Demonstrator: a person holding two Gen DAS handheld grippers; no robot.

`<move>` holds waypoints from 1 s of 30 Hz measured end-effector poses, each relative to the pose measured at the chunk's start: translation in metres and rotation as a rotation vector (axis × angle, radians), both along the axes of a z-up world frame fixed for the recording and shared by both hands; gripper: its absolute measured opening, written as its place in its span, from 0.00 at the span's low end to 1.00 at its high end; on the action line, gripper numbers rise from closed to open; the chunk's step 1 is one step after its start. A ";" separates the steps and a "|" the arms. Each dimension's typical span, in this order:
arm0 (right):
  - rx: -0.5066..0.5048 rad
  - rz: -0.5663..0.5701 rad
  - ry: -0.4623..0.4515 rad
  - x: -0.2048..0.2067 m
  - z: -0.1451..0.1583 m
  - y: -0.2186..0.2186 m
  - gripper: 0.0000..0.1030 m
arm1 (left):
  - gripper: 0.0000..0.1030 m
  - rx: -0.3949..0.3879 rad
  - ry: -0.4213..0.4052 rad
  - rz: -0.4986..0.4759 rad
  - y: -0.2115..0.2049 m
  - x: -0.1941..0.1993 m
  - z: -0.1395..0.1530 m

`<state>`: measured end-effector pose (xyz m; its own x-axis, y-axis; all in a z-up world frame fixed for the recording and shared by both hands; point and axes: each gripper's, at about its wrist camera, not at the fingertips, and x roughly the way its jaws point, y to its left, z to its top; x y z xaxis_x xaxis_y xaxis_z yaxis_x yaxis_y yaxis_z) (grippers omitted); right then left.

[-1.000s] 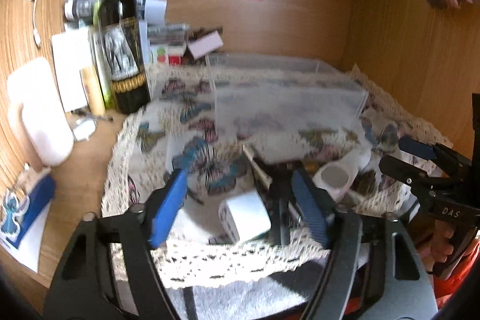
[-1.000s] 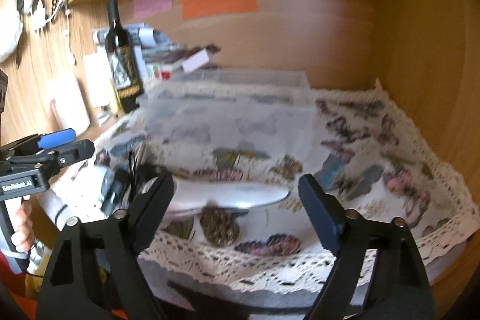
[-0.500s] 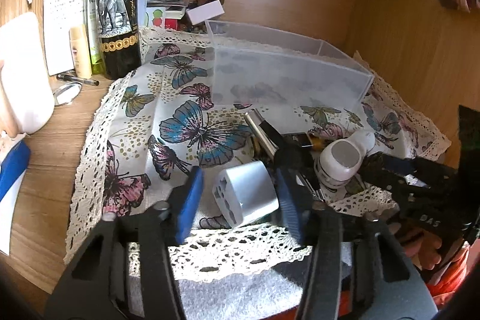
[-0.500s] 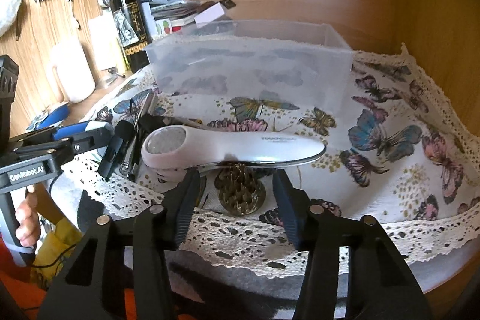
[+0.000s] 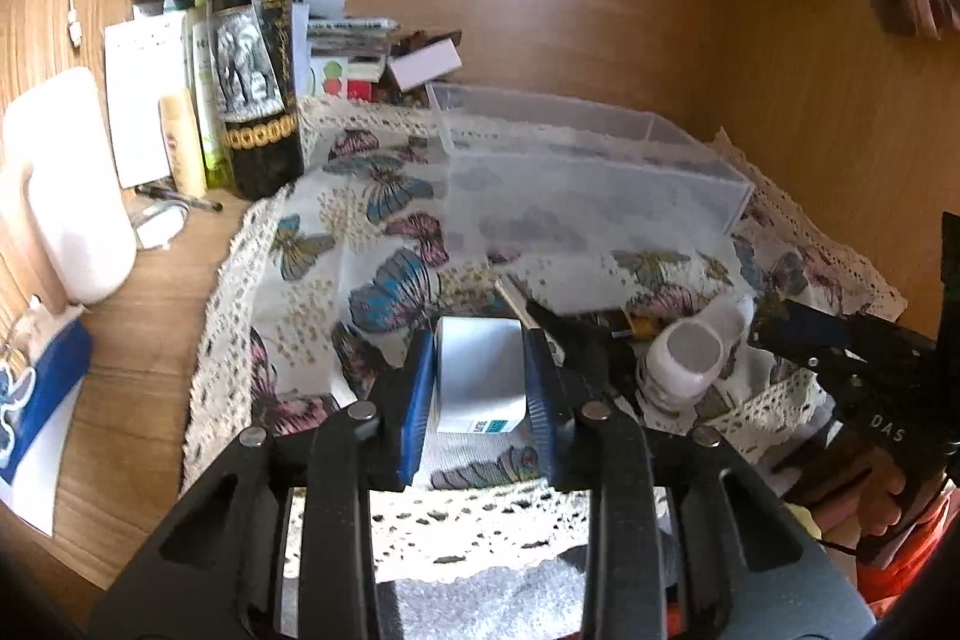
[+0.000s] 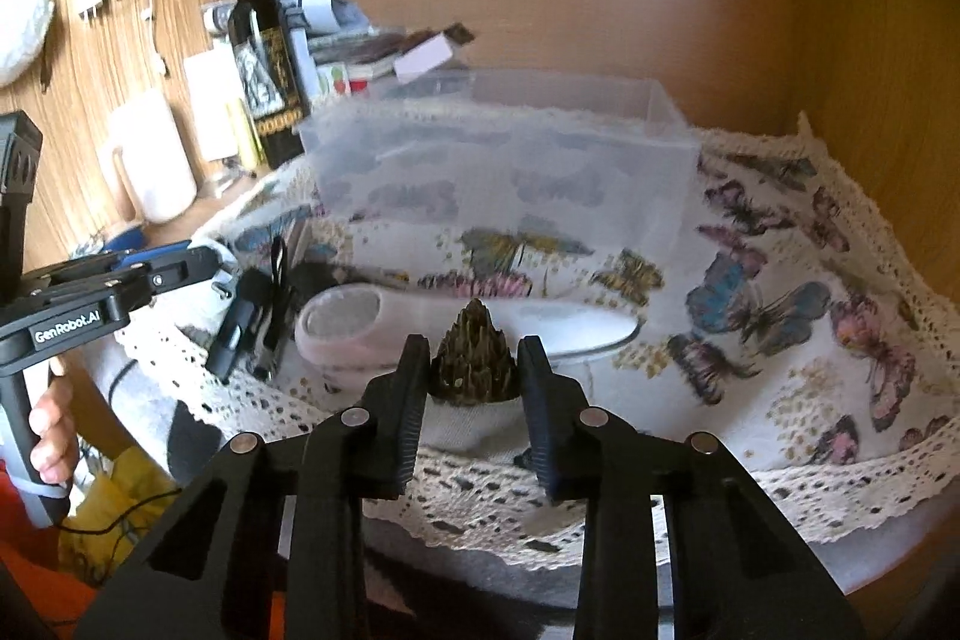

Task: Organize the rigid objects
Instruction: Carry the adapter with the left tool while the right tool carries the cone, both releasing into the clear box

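On the wooden counter [image 5: 144, 340] lies a white lace-edged cloth printed with butterflies [image 5: 360, 232], and at its back stands the clear rectangular plastic bin [image 5: 576, 172], nothing visible inside it. Left of the bin a dark wine bottle with an elephant label [image 5: 258, 58] stands upright on the counter, touching the cloth's lace edge.

Next in size is the long white handheld device with a round grey pad at one end [image 6: 420, 322], lying flat on the cloth in front of the bin. Half a second ago it filled the space ahead of the right claw; now it sits behind what that claw holds.

The left claw [image 5: 480, 376] has closed since then — its blue pads were apart on either side of the white cube-shaped plug adapter [image 5: 477, 370], and now they press its two flanks, the adapter near the front lace edge, whether lifted or resting I cannot tell.

The right claw [image 6: 474, 370] has likewise come together, clamped on the small dark spiky pinecone-shaped ornament [image 6: 474, 358], which earlier lay loose on the cloth between open fingers — it now stands point-up between them.
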<state>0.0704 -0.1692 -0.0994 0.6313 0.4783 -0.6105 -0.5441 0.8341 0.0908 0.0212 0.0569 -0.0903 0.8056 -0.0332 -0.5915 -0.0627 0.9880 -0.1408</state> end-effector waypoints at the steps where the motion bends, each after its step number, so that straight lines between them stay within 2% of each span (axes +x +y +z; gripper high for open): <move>1: 0.005 -0.006 -0.012 0.000 0.004 -0.002 0.27 | 0.29 0.001 -0.007 0.002 0.000 0.001 0.002; 15: 0.079 -0.070 -0.143 0.032 0.056 -0.014 0.27 | 0.29 0.026 -0.150 0.015 0.011 0.037 0.065; 21: 0.090 -0.085 -0.196 0.061 0.077 -0.013 0.27 | 0.29 0.025 -0.154 0.008 0.012 0.066 0.080; 30: 0.083 -0.058 -0.196 0.104 0.093 0.004 0.27 | 0.29 0.024 -0.102 -0.018 0.009 0.119 0.087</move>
<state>0.1741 -0.1654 -0.0063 0.7616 0.4816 -0.4336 -0.5097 0.8584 0.0582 0.1404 0.0662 -0.0034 0.8611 -0.0346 -0.5072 -0.0320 0.9920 -0.1219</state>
